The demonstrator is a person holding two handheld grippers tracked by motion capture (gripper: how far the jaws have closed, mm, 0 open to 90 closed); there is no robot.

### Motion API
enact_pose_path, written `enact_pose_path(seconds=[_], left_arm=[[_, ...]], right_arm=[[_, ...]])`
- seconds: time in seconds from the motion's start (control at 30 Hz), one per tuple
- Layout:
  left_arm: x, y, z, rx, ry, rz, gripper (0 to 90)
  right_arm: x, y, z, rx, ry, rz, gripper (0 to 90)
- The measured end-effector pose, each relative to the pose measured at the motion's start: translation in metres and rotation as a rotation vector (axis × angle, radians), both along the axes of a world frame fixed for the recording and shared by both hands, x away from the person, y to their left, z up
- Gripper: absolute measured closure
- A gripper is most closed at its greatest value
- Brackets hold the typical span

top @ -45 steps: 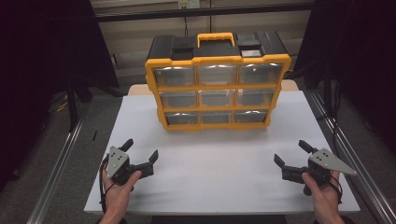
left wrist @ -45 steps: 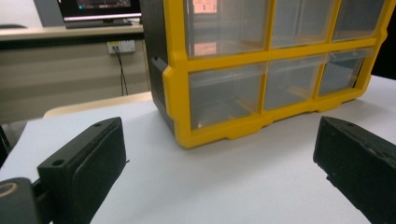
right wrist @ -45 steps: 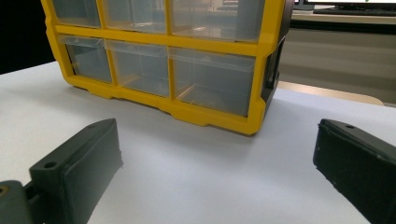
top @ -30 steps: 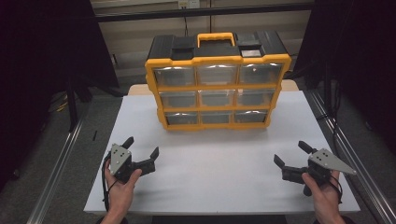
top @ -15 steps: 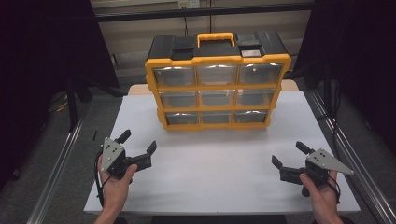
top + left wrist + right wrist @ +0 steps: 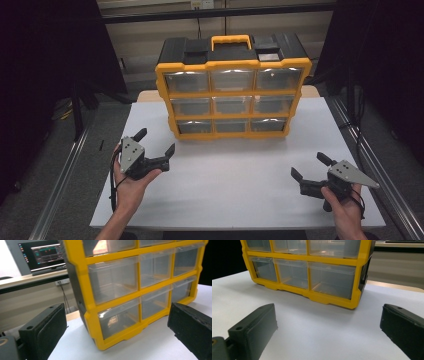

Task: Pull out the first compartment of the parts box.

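A yellow and black drawer organizer [image 6: 233, 87] is standing upright at the upper centre of the high view, on the far half of the white surface [image 6: 240, 185], its long axis running left to right across the frame and its clear drawer fronts facing the person. I am counting 9 drawers, in 3 rows of 3, plus 1 yellow carry handle [image 6: 231, 40] on its black top. There are 2 claws, 1 in each hand, and both are sitting in the lower part of the frame with bare surface between them and the organizer. The left claw [image 6: 155, 145] is lying at lower left with its jaws spread wide and holding nothing; the organizer's lower left corner is lying up and to the right of it, and near. The right claw [image 6: 310, 167] is sitting at lower right, jaws likewise wide and empty, with the organizer up and to the left and farther off. Judging from that, the left hand is the nearer one, and the bottom-left drawer [image 6: 119, 317] is looming large between the jaws in the left gripper view.
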State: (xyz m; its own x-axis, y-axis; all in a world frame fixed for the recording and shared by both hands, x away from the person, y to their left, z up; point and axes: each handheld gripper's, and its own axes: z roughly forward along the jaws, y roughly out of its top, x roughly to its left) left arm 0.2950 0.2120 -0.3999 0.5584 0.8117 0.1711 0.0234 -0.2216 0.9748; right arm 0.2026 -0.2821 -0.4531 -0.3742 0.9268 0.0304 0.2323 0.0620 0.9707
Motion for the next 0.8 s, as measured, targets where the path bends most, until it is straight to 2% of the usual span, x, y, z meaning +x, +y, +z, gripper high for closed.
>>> enact_pose_path(seconds=[0.1, 0.23, 0.27, 0.43, 0.47, 0.5, 0.57, 0.67, 0.73, 0.77, 0.8], left_arm=[[0.005, -0.004, 0.002, -0.004, 0.003, 0.01, 2.4], [0.014, -0.01, 0.011, -0.006, -0.033, 0.012, 2.8], [0.017, -0.012, 0.017, 0.018, -0.049, 0.005, 2.8], [0.024, -0.015, 0.027, 0.031, -0.074, -0.004, 2.9], [0.026, -0.016, 0.031, 0.033, -0.096, -0.022, 5.3], [0.026, -0.016, 0.031, 0.033, -0.096, -0.022, 5.4], [0.027, -0.017, 0.035, 0.04, -0.139, -0.022, 4.9], [0.029, -0.021, 0.043, 0.055, -0.17, -0.029, 4.6], [0.031, -0.024, 0.05, 0.084, -0.194, -0.035, 4.6], [0.033, -0.028, 0.057, 0.115, -0.218, -0.047, 4.6], [0.033, -0.028, 0.057, 0.115, -0.218, -0.047, 4.6]], right_arm=[[0.001, 0.0, 0.0, -0.001, 0.002, -0.003, 0.6], [0.001, 0.001, -0.001, -0.004, 0.013, 0.016, 0.6], [0.0, 0.002, -0.001, -0.002, 0.013, 0.018, 0.6], [0.001, 0.001, -0.001, 0.003, 0.017, 0.018, 0.6], [0.001, 0.001, -0.001, 0.002, 0.016, 0.017, 0.6], [0.001, 0.001, -0.001, 0.002, 0.016, 0.017, 0.6], [0.0, 0.001, -0.001, 0.002, 0.017, 0.02, 0.6], [0.001, 0.001, -0.001, 0.003, 0.016, 0.021, 0.6], [0.001, 0.001, -0.001, 0.006, 0.019, 0.019, 0.6], [0.001, 0.001, -0.001, 0.005, 0.018, 0.021, 0.6], [0.001, 0.001, -0.001, 0.004, 0.018, 0.021, 0.6]])
